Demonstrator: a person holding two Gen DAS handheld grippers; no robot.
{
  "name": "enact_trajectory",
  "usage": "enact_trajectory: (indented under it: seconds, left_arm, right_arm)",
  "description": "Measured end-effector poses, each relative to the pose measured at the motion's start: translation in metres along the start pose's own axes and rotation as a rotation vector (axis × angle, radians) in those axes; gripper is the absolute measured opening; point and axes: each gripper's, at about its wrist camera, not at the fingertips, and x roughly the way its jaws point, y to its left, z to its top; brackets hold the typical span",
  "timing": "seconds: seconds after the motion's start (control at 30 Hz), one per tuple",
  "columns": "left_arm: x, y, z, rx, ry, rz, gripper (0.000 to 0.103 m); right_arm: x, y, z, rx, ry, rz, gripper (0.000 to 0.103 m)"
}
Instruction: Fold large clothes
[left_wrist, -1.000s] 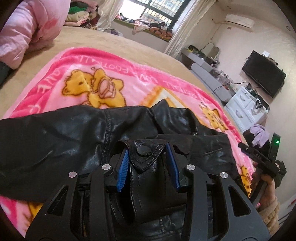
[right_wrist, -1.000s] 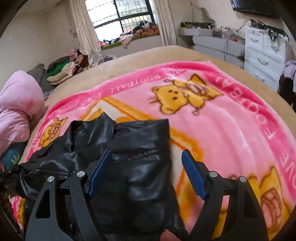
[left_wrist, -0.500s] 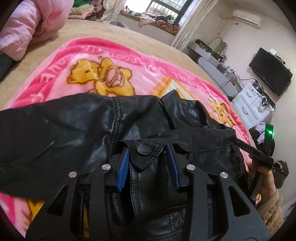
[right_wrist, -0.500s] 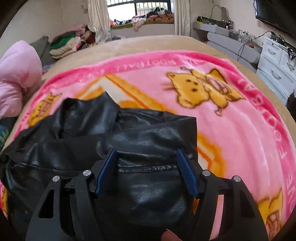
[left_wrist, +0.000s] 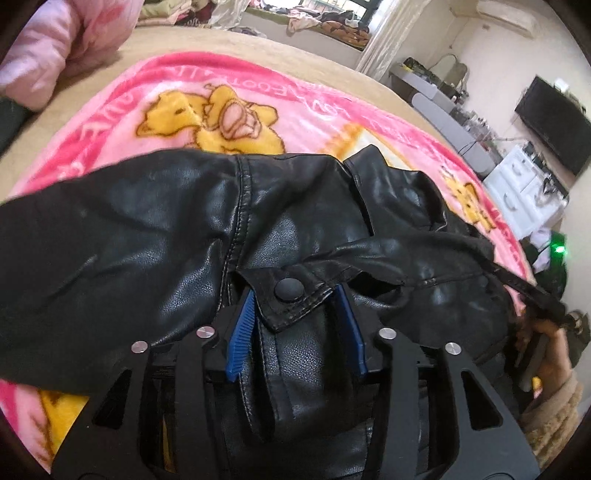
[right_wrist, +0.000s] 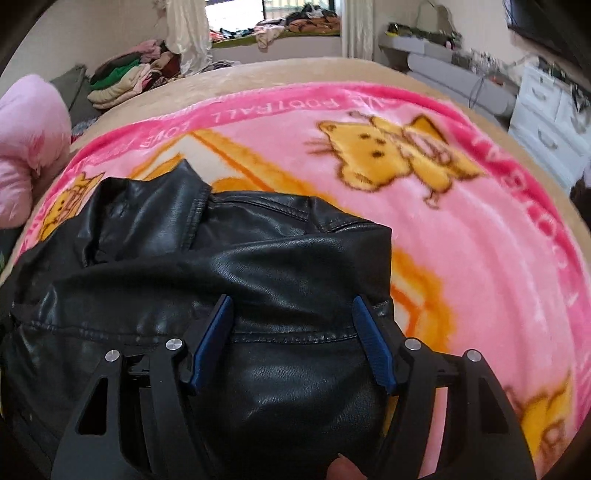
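The black leather jacket (left_wrist: 155, 229) lay bunched on the pink cartoon-bear fleece blanket (left_wrist: 303, 122). The left gripper (left_wrist: 295, 310), jaws opening, had the jacket's snap-button tab (left_wrist: 291, 291) between its blue pads. The right gripper (right_wrist: 291, 336) stood partly open astride a jacket fold, its pads touching the leather.
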Motion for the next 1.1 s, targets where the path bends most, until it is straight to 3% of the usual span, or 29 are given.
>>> enact_trajectory:
  seconds: [0.1, 0.17, 0.27, 0.37, 0.5, 0.63, 0.77, 1.1]
  left_arm:
    - [-0.015, -0.005, 0.004, 0.004, -0.030, -0.012, 0.038]
    - [-0.029, -0.006, 0.008, -0.009, -0.057, -0.016, 0.051]
    - [-0.048, -0.009, 0.011, -0.016, -0.101, -0.006, 0.061]
    - [-0.069, -0.014, 0.014, -0.007, -0.158, -0.004, 0.061]
    - [-0.078, -0.029, 0.011, 0.032, -0.172, -0.025, 0.061]
    - [-0.068, -0.047, -0.002, 0.131, -0.144, 0.015, 0.037]
    - [-0.050, -0.048, -0.018, 0.166, -0.086, 0.070, 0.036]
    - [-0.017, -0.034, -0.043, 0.137, 0.054, 0.100, 0.037]
  right_arm:
    - [-0.030, 0.005, -0.008, -0.005, -0.033, 0.051, 0.071]
    - [-0.046, 0.007, -0.015, 0.013, -0.053, 0.108, 0.071]
    - [-0.066, 0.014, -0.027, 0.023, -0.070, 0.164, 0.071]
    - [-0.082, 0.025, -0.039, -0.005, -0.093, 0.179, 0.071]
    - [-0.092, 0.037, -0.050, -0.029, -0.092, 0.205, 0.071]
    - [-0.099, 0.052, -0.063, -0.079, -0.094, 0.195, 0.068]
    - [-0.102, 0.062, -0.073, -0.112, -0.088, 0.182, 0.068]
    - [-0.076, 0.053, -0.085, -0.076, 0.017, 0.116, 0.068]
